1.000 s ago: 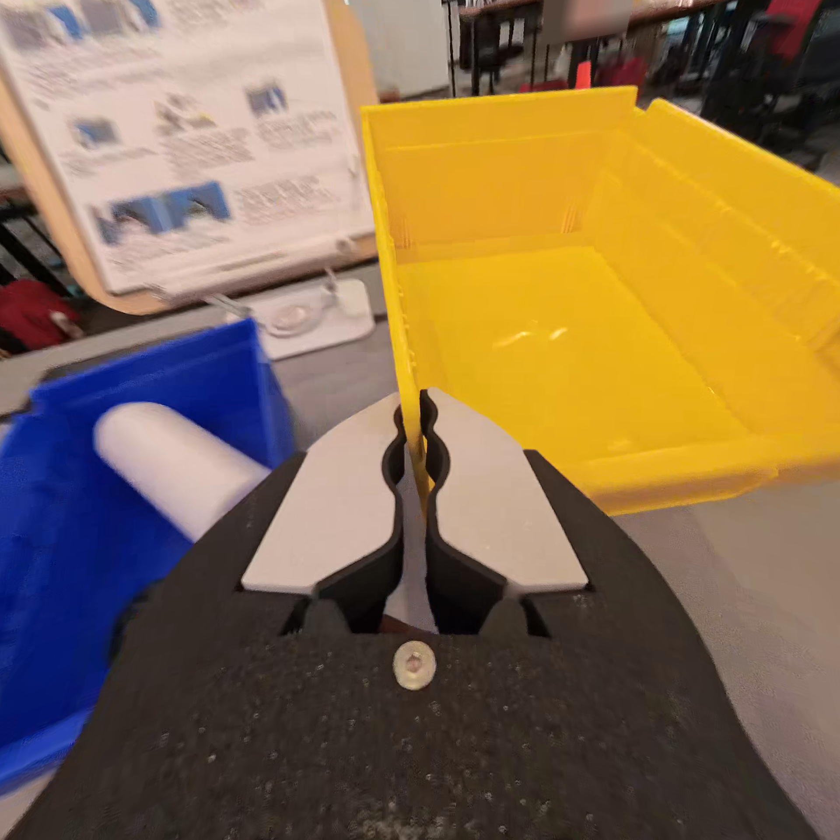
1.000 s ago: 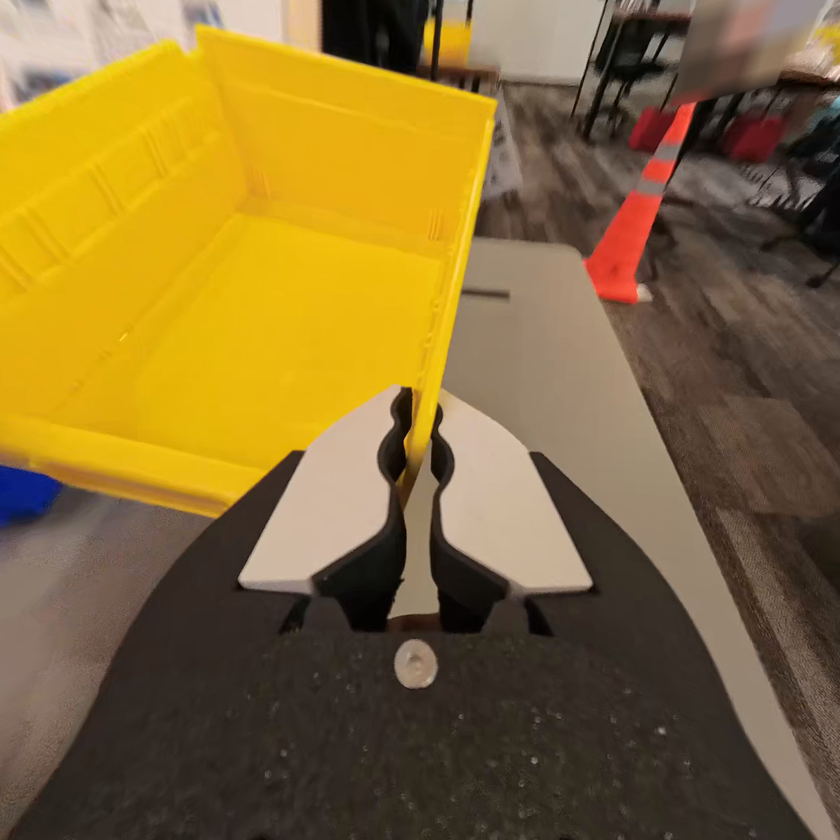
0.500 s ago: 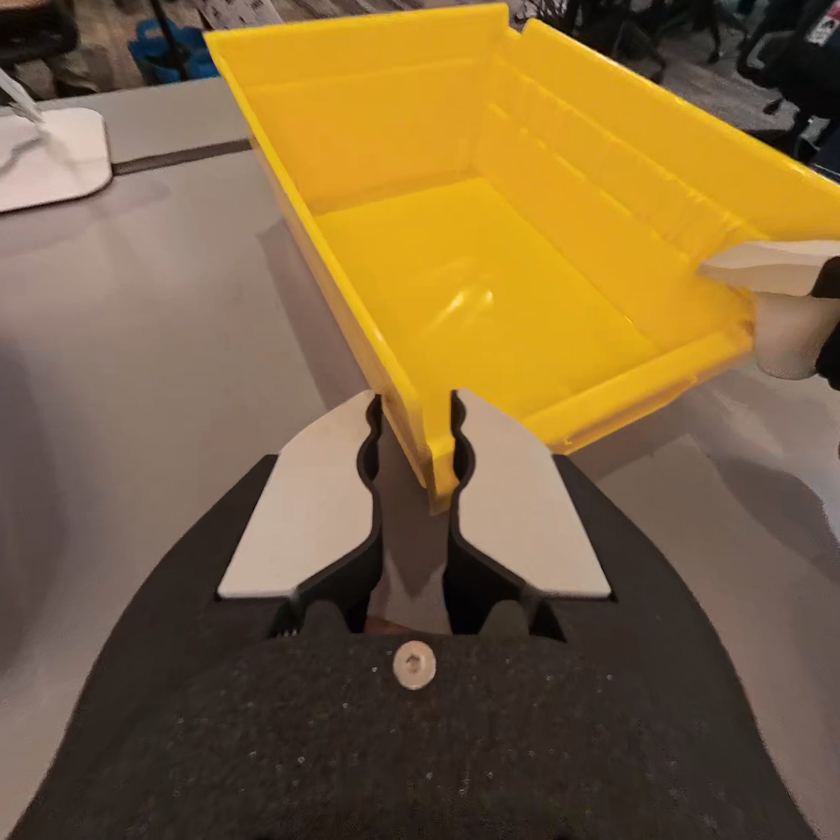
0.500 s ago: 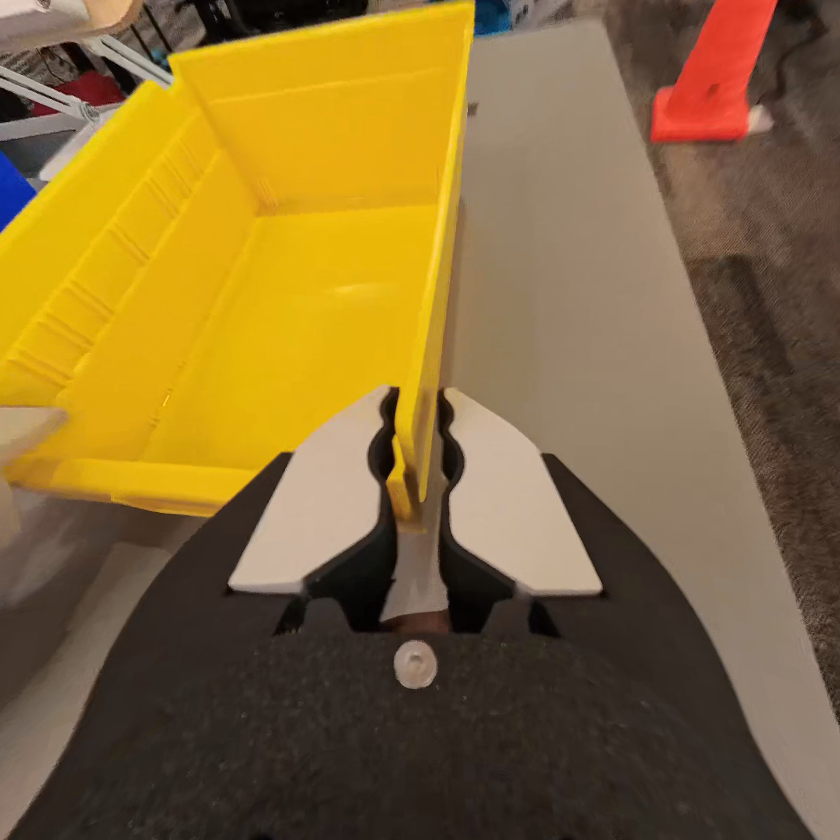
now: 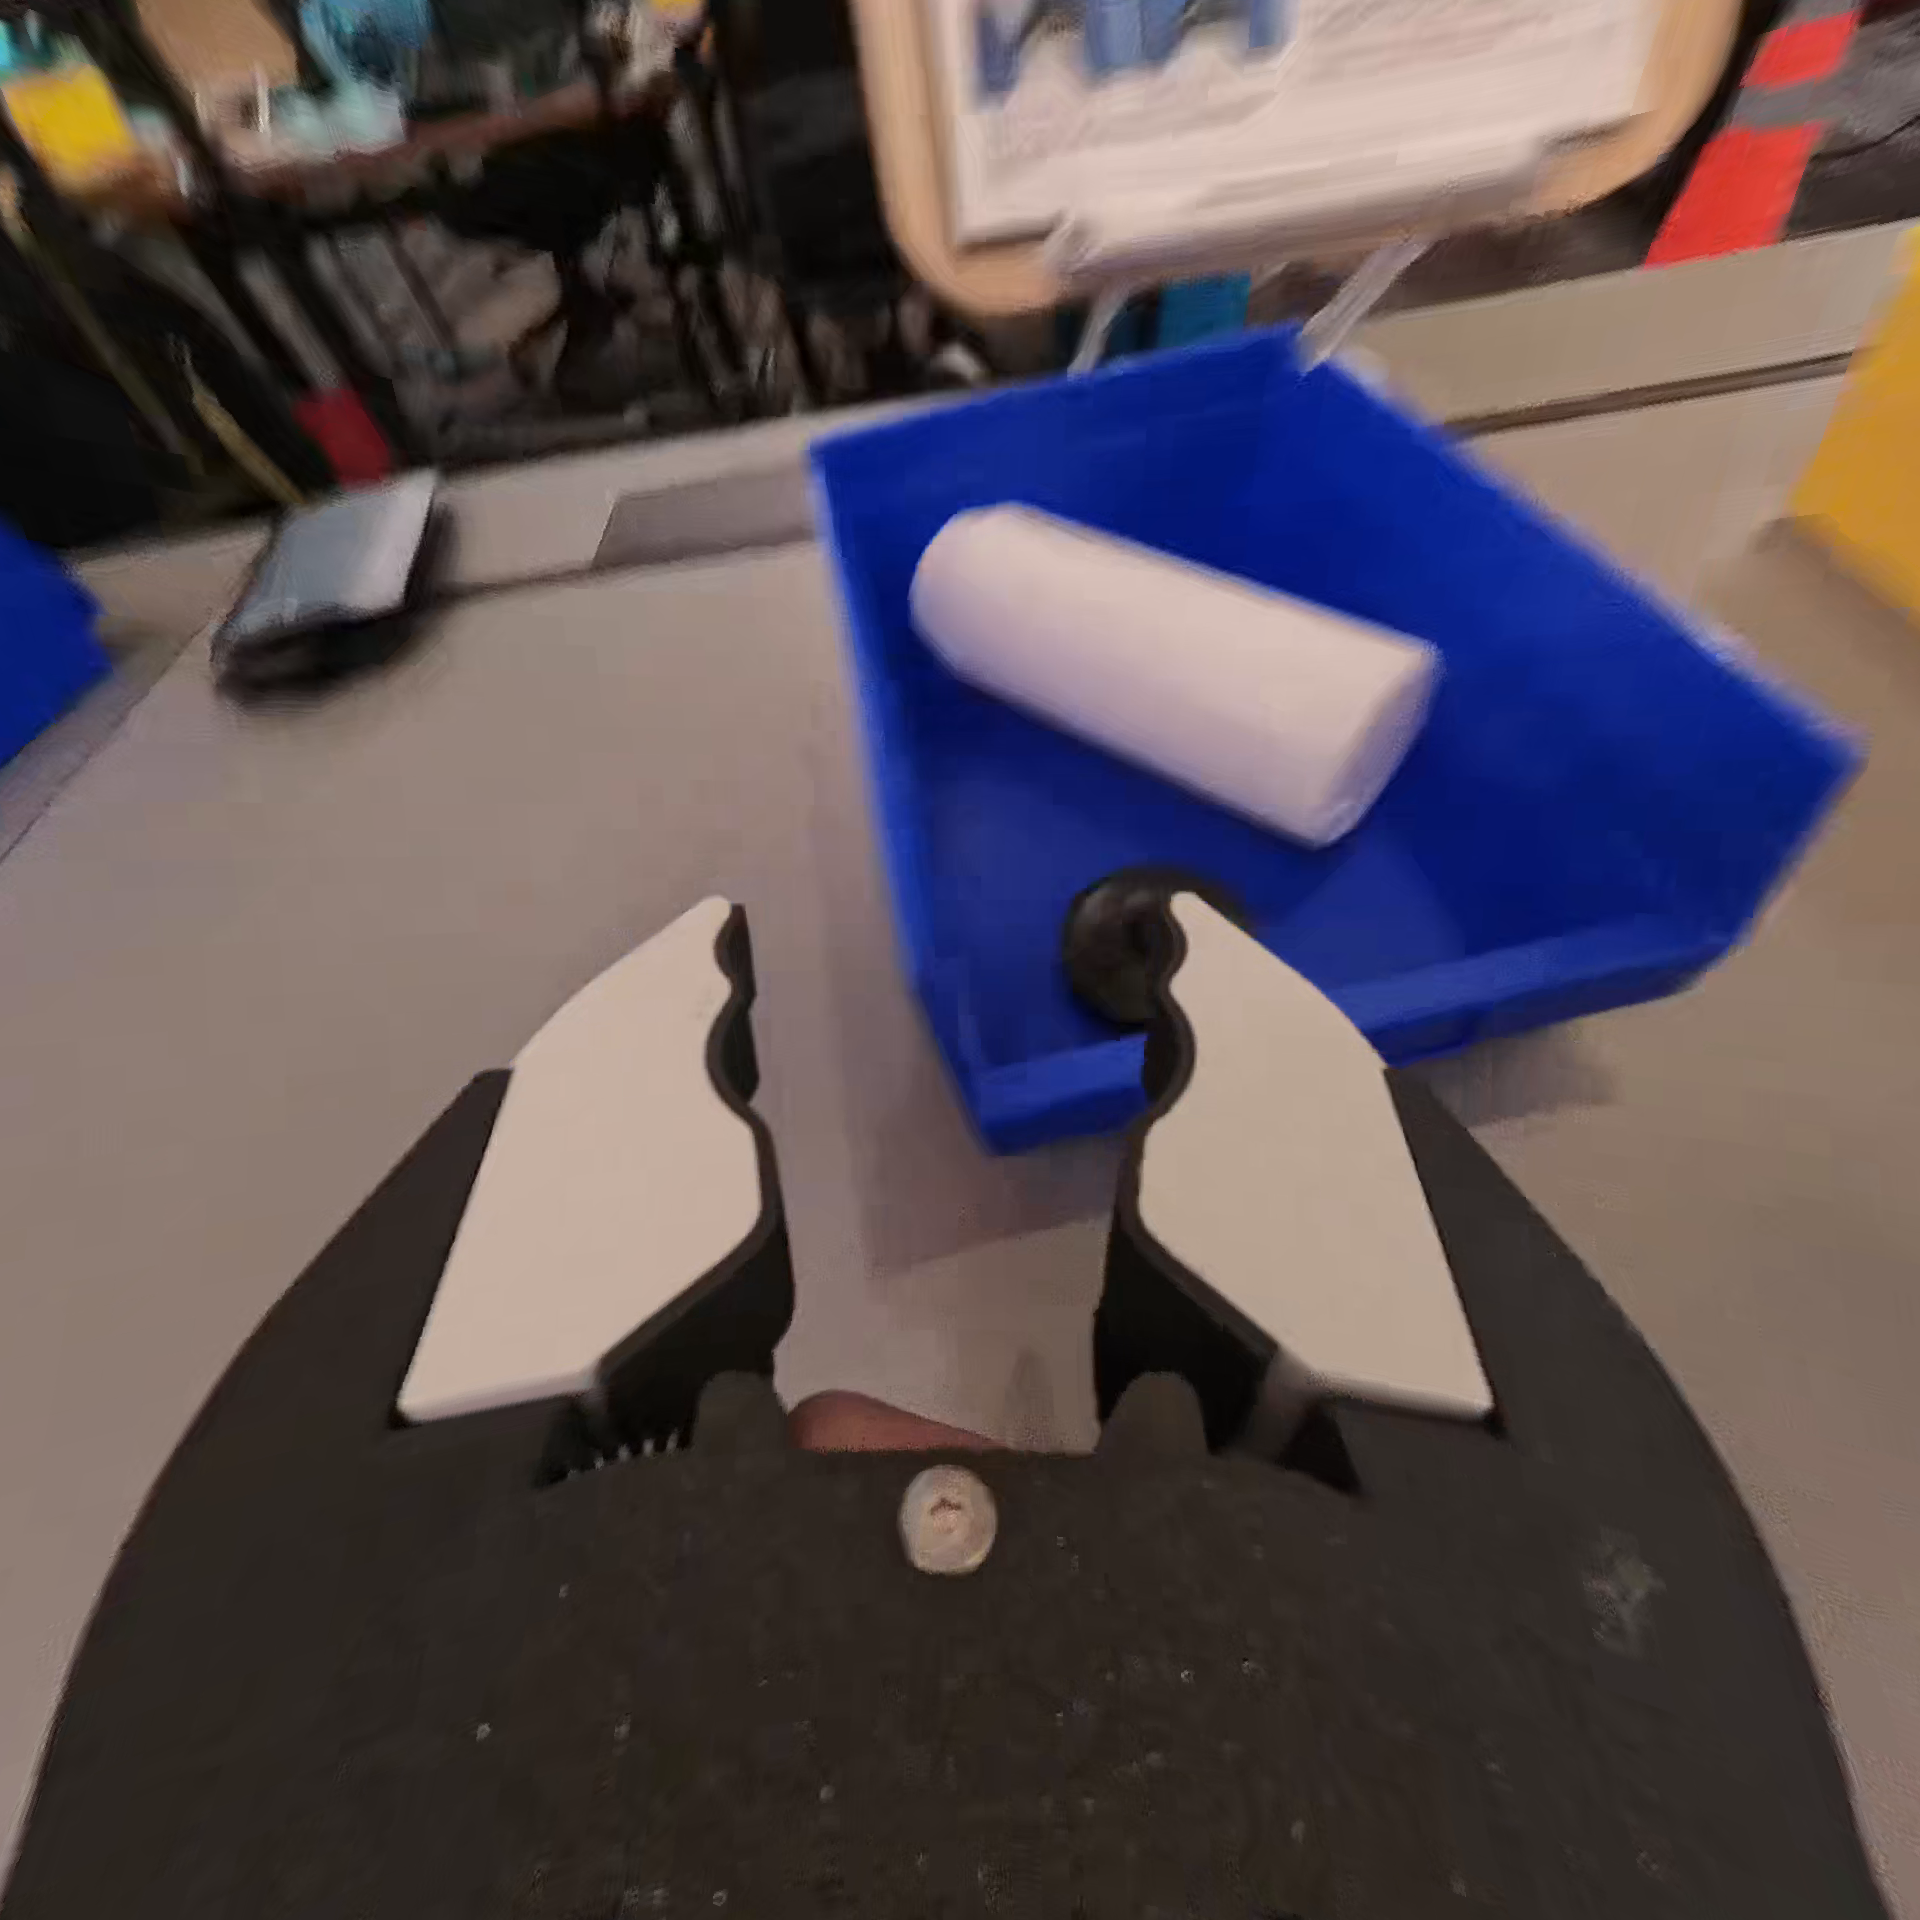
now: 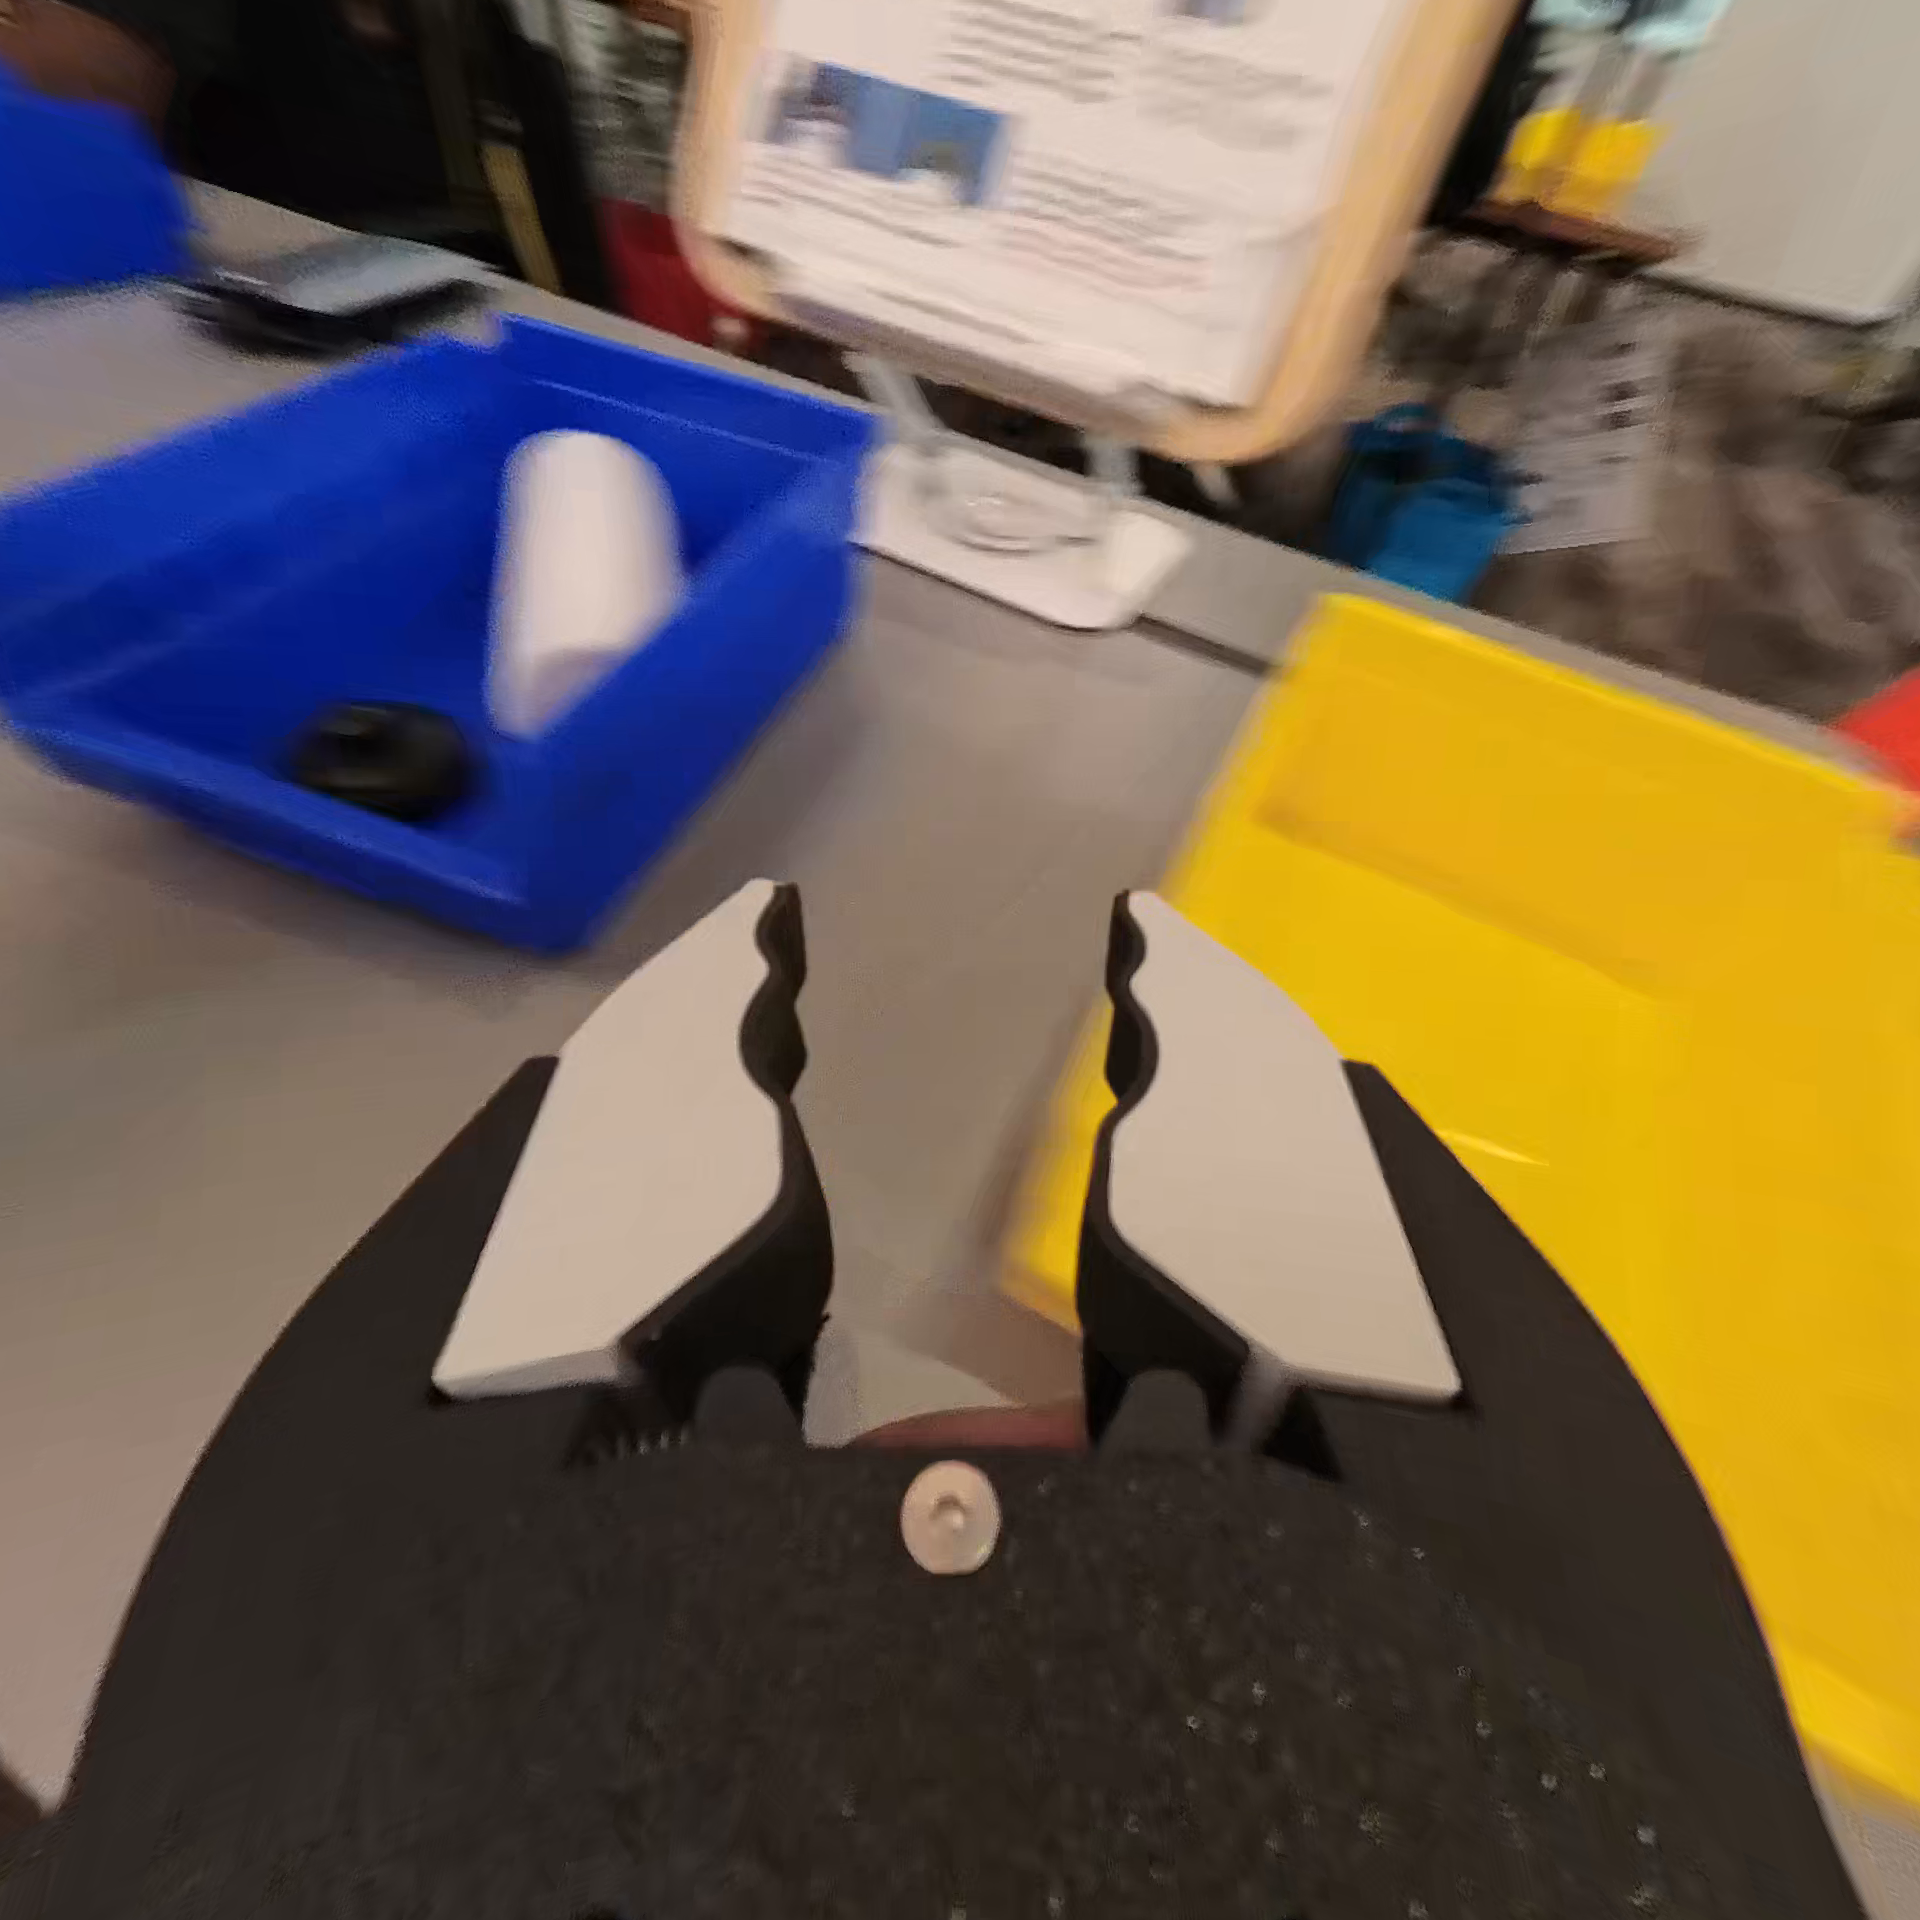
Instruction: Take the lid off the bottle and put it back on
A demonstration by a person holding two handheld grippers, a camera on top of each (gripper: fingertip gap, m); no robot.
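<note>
Both hand-held grippers spread wide, empty; white bottle [image 5: 1169, 670] lying in blue bin [image 5: 1621, 665], black lid [image 5: 1112, 961] beside it.

Both views are motion-blurred. The lid [image 5: 1117, 961] is partly hidden behind the left gripper's finger [image 5: 1288, 1164]. The yellow bin [image 6: 1558, 987] is cut off at the right edge. Poster [image 6: 1049, 177] print is unreadable.

No legible writing anywhere, only blurred print on the propped-up sheet [image 6: 1039, 187] behind the bins.
</note>
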